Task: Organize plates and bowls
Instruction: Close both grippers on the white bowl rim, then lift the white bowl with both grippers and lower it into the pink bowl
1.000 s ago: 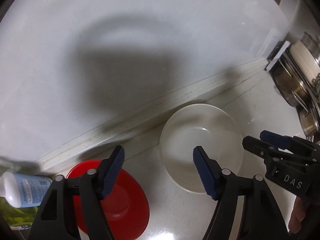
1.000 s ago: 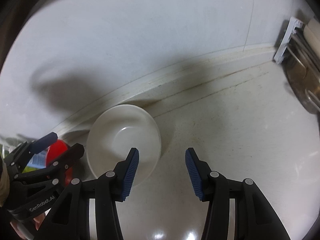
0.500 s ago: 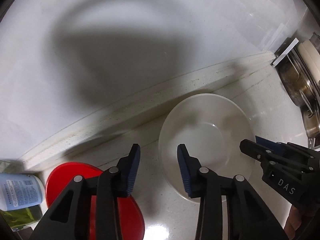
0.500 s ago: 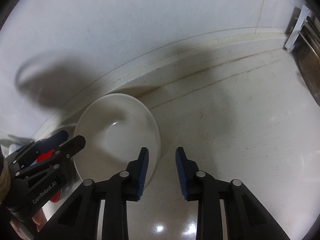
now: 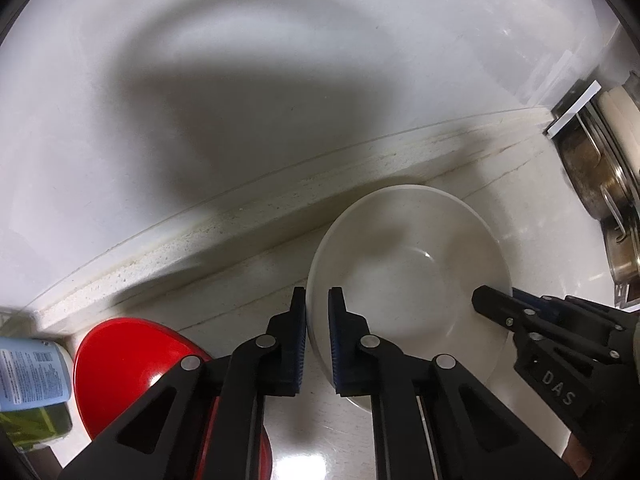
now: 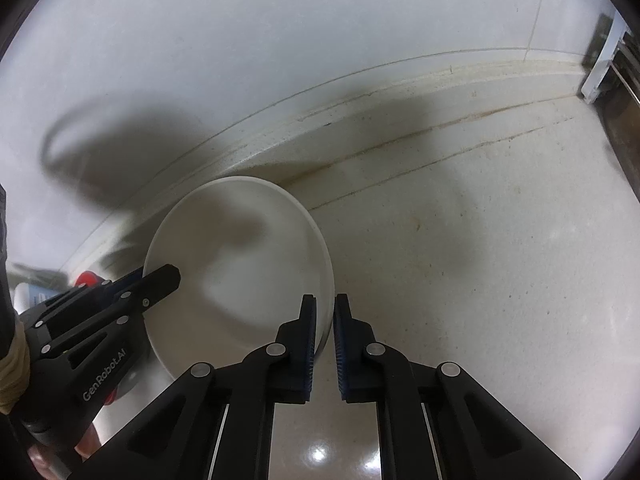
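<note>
A white bowl (image 5: 408,264) sits on the pale counter near the back ledge; it also shows in the right wrist view (image 6: 240,264). My left gripper (image 5: 317,308) is shut on the bowl's left rim, one finger inside and one outside. My right gripper (image 6: 324,316) is shut on the bowl's right rim the same way. Each gripper shows in the other's view, the right gripper (image 5: 496,304) at the bowl's far side and the left gripper (image 6: 160,280) likewise. A red bowl (image 5: 128,364) lies to the left, partly hidden behind my left gripper.
The wall and a raised back ledge (image 5: 240,236) run behind the bowls. Steel pots (image 5: 600,184) on a rack stand at the right. A bottle with a blue-white label (image 5: 28,372) stands at the far left. Bare counter (image 6: 480,260) lies right of the white bowl.
Both grippers have moved in and closed from wide open onto opposite rims of the white bowl. The bowl has stayed in place on the counter.
</note>
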